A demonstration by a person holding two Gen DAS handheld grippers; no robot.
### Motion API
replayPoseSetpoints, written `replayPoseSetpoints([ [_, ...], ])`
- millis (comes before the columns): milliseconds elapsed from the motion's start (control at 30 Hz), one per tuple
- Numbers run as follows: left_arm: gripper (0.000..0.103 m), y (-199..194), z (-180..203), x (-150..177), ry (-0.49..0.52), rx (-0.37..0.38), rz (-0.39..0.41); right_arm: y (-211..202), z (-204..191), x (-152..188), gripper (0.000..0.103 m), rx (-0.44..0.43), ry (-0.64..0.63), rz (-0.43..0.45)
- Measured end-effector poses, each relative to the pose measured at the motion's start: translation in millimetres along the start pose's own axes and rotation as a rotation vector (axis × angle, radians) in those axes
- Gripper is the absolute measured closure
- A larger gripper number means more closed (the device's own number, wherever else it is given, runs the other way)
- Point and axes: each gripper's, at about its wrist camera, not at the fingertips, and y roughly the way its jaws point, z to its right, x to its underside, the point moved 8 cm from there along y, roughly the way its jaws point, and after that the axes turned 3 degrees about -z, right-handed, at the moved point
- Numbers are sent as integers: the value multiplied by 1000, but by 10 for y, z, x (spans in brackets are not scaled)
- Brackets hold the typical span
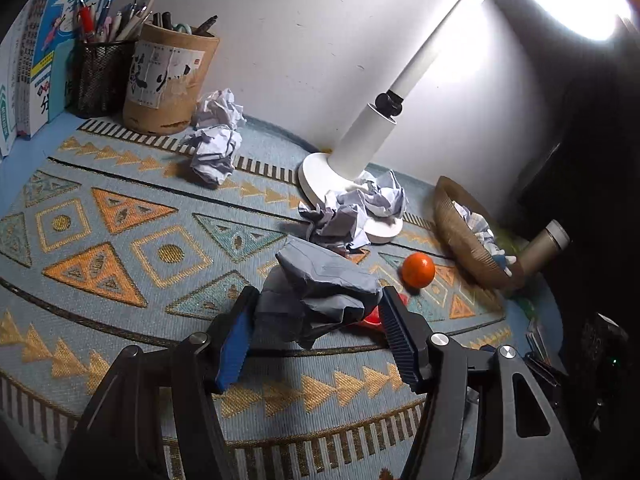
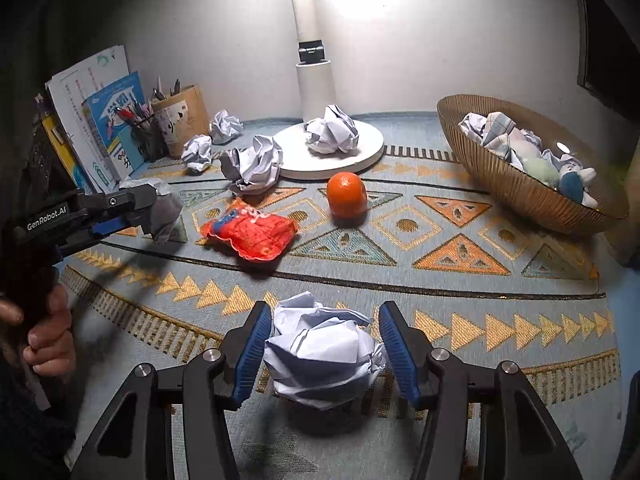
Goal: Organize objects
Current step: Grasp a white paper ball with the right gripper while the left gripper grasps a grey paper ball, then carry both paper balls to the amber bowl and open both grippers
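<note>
1. A crumpled paper ball [image 1: 316, 292] is clamped between the pads of the left claw [image 1: 316, 312] and held above the patterned mat [image 1: 120, 240]; the same ball is seen at the left edge of the right wrist view.
2. A second crumpled paper ball [image 2: 322, 354] sits between the pads of the right claw [image 2: 322, 344]; both pads appear to touch it, so it is judged to be gripped, low over the mat.
3. The woven basket [image 2: 520, 188] already holds several paper balls and what appears to be a small plush toy, so part of the sorting is judged done.
4. Left to be cleared from the bench: four loose paper balls, one of them [image 2: 331, 130] on the lamp base [image 2: 372, 152], one [image 2: 252, 164] beside it, and two near the pen holder [image 2: 182, 120].
5. An orange [image 2: 346, 194] and a red snack packet [image 2: 250, 234] also lie on the mat, not yet placed anywhere.
</note>
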Motion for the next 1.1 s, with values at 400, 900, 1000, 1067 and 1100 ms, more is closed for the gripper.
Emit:
replayPoseSetpoints([
  [400,44,111,249,189,124,0,-47,29,15,204,20,-22,50,-58],
  [900,44,140,1436,-326,348,62,-19,-770,1034,-602,54,93,255,182],
  [1000,44,387,1829,-543,381,93,-20,-891,1500,-894,54,143,351,251],
  [1067,44,591,2060,-643,391,113,-29,-866,1794,-1054,54,184,416,259],
  [1100,44,703,2158,-679,396,113,-34,-830,1911,-1108,54,185,448,256],
])
